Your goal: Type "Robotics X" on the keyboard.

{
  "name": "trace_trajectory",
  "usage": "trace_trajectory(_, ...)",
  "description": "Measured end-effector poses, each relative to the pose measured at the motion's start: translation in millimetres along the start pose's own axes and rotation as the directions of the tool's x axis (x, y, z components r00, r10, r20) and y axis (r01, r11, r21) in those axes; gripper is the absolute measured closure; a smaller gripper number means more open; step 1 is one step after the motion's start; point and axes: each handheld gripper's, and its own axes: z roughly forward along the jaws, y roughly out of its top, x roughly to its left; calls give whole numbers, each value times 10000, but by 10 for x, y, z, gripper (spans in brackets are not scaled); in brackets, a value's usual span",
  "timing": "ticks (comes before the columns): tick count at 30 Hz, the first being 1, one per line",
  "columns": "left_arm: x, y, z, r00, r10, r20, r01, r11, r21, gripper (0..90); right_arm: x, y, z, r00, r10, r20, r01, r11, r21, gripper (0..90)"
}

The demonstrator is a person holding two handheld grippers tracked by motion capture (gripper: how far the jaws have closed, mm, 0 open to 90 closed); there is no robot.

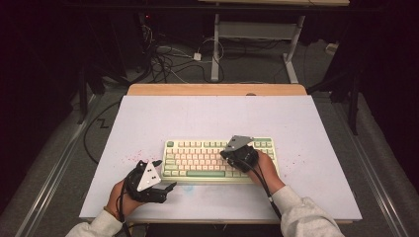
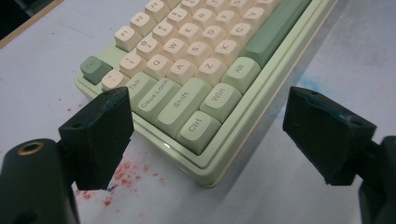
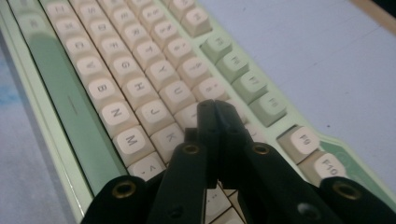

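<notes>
A cream and pale green keyboard (image 1: 217,158) lies across the middle of the white table mat. My left gripper (image 1: 168,187) rests open just off the keyboard's near left corner (image 2: 205,177), its two black jaws wide apart with nothing between them. My right gripper (image 1: 228,153) hovers over the right half of the keys, jaws pressed together and empty. In the right gripper view its closed tips (image 3: 215,109) sit low over the cream keys around K and L; whether they touch a key I cannot tell. The green space bar (image 3: 70,112) runs along the left.
The white mat (image 1: 217,113) covers a wooden table whose far edge (image 1: 217,89) shows at the back. Red speckles (image 2: 123,175) stain the mat by the keyboard's left corner. Beyond the table stand a desk frame and tangled cables (image 1: 168,59) on the floor.
</notes>
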Motion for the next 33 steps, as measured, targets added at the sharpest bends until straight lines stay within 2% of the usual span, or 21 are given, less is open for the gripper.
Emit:
trace_trajectory(1,8,-3,-3,10000,-48,2,48,10000,-7,156,-10,-19,-64,10000,79,-12,-79,9992,-395,900)
trace_trajectory(6,36,-17,1,9999,-91,-100,92,9999,45,156,-8,-90,-183,9998,185,100,-175,9955,-931,880)
trace_trajectory(8,45,-18,1,9998,-143,-133,144,9999,55,157,-7,-99,-205,9998,153,153,-137,9953,-955,879)
trace_trajectory(12,56,-13,-6,9997,-188,-180,188,9998,0,168,6,-125,-303,9997,150,184,-125,9918,-1271,771)
trace_trajectory(13,59,-11,-7,9996,-212,-212,212,9998,-10,168,20,-135,-356,9992,186,343,-134,9891,-1469,658)
trace_trajectory(15,68,-8,-9,9995,-224,-225,224,9997,-7,168,24,-140,-380,9989,208,427,-138,9874,-1576,640)
trace_trajectory(18,75,-4,-9,9994,-261,-222,262,9997,14,170,36,-151,-439,9991,159,385,-90,9849,-1729,483)
trace_trajectory(20,80,-1,-8,9991,-326,-252,327,9995,22,169,47,-163,-470,9989,150,455,-66,9838,-1794,445)
trace_trajectory(22,91,3,-7,9983,-545,-218,544,9985,-45,168,62,-174,-498,9988,34,487,58,9821,-1883,366)
trace_trajectory(25,97,11,-17,9969,-751,-252,747,9970,-180,167,80,-191,-544,9978,-9,660,143,9789,-2037,294)
trace_trajectory(33,81,33,-32,9960,-822,-358,816,9965,-163,172,92,-313,-688,9932,236,1144,46,9707,-2401,222)
